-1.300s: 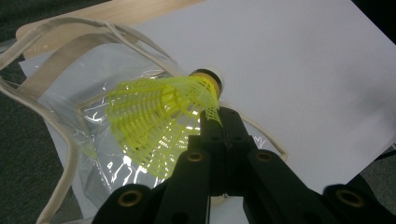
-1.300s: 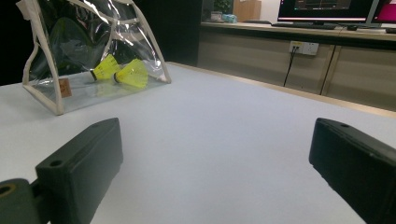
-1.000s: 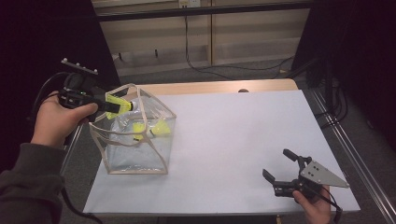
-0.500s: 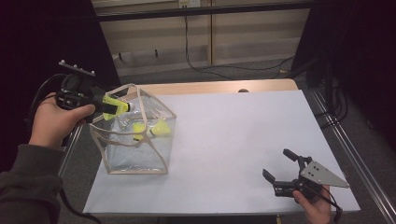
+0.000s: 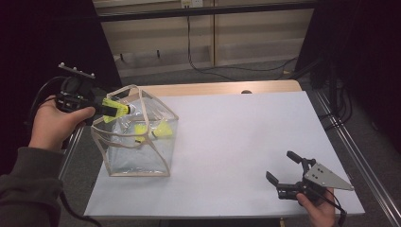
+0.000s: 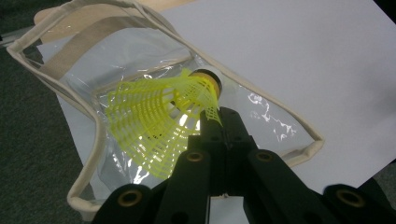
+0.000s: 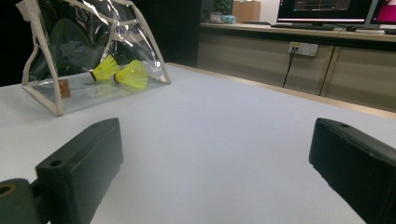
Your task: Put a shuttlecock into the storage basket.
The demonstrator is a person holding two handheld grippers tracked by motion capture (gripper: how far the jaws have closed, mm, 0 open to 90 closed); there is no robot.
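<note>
**High view: a shuttlecock held over the mouth of the clear bag**

High view shows the left gripper (image 5: 97,105) at the left edge of the table (image 5: 236,142), just above the top rim of a clear bag (image 5: 137,137) with cream trim. Its jaws are clenched on a yellow shuttlecock (image 5: 115,108), which sticks out beyond the jaw tips, over the bag's open mouth.

Left gripper view looks along the two black jaws, pressed together with the edge of the shuttlecock's (image 6: 159,121) mesh skirt pinched between their tips. The skirt fans out to the left of the jaws and the dark-ringed cork end points away past the tips. Beneath and ahead of the jaws lies the bag's (image 6: 93,135) open rim, its cream edging looping around both sides of them.

Two more shuttlecocks (image 5: 153,130) rest on the bottom of the bag, below the held one; in the right gripper view they (image 7: 123,73) lie side by side behind the clear wall, far ahead and left of the jaws.

The right gripper (image 5: 283,177) sits low at the near right corner of the table, well apart from the bag. Its jaws are released, spread wide with nothing but bare white tabletop between them.
</note>
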